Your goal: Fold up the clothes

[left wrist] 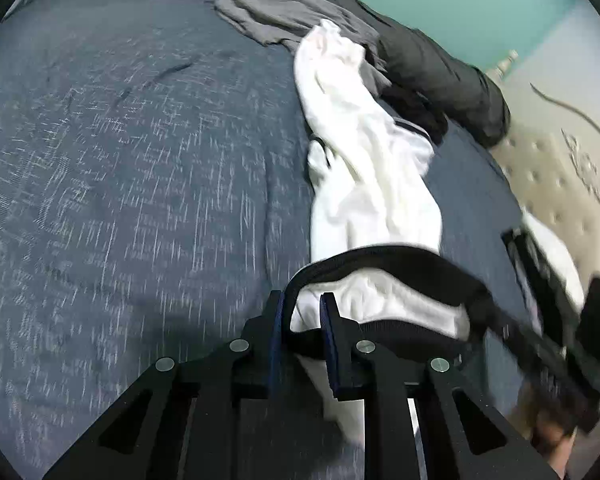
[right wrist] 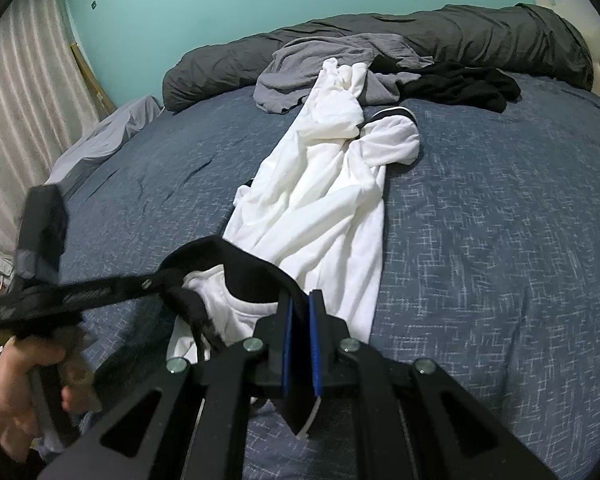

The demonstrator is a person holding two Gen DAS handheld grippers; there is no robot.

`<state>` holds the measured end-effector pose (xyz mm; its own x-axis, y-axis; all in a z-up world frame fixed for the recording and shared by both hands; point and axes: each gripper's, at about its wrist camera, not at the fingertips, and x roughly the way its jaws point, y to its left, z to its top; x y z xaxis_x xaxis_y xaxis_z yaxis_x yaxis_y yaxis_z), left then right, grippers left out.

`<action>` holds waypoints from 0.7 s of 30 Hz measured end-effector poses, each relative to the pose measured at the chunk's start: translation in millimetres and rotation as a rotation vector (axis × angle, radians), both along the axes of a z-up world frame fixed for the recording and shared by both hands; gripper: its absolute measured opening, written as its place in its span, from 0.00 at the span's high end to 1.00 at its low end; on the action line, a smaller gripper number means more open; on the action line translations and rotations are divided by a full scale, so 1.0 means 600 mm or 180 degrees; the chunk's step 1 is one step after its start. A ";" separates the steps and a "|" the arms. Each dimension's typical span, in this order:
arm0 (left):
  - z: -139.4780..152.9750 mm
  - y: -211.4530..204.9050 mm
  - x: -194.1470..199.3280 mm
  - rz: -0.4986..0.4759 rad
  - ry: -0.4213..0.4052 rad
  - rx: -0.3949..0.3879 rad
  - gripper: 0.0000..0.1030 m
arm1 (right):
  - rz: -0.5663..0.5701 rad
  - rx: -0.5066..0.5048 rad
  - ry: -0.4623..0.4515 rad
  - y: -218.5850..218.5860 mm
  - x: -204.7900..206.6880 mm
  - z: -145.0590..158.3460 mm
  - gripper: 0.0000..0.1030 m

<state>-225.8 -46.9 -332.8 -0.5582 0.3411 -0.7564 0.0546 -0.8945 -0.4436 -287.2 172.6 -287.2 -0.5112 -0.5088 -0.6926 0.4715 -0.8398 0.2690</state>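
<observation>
A white shirt with a black collar (right wrist: pixel 316 208) lies stretched out along the blue bedspread (right wrist: pixel 500 240), its far end bunched near the grey clothes. My right gripper (right wrist: pixel 300 304) is shut on the black collar at its right side. My left gripper (left wrist: pixel 304 304) is shut on the same collar at its left side, and the white shirt (left wrist: pixel 364 168) trails away from it. Each gripper shows in the other's view: the left one (right wrist: pixel 156 284) at the left, the right one (left wrist: pixel 500 312) at the right. The collar is held taut between them, raised a little above the bed.
A grey garment (right wrist: pixel 320 64) and a black garment (right wrist: pixel 464 84) lie at the far side of the bed. A dark grey rolled duvet (right wrist: pixel 440 36) runs along the teal wall. A curtain (right wrist: pixel 24 92) hangs at the left. A cream tufted headboard (left wrist: pixel 560 160) stands at the right.
</observation>
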 end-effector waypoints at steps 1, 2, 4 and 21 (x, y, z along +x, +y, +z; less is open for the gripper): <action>0.000 0.003 0.008 -0.0032 -0.0009 -0.0067 0.81 | -0.0016 0.0003 0.0002 0.003 -0.002 0.000 0.93; -0.001 0.004 0.012 -0.0061 -0.0020 -0.0122 0.81 | -0.0033 0.0005 0.0004 0.005 -0.003 0.001 0.93; 0.001 0.006 0.011 -0.0084 -0.0003 -0.0205 0.81 | -0.0068 0.0011 0.0007 0.009 -0.005 0.001 0.93; 0.004 -0.002 -0.006 -0.0027 0.0070 -0.0270 0.60 | -0.0240 -0.0114 -0.0147 0.039 -0.029 -0.011 0.89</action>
<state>-229.6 -48.3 -330.6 -0.5724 0.2812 -0.7702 0.0378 -0.9293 -0.3674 -304.6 196.0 -293.6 -0.5170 -0.4950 -0.6984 0.3937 -0.8619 0.3195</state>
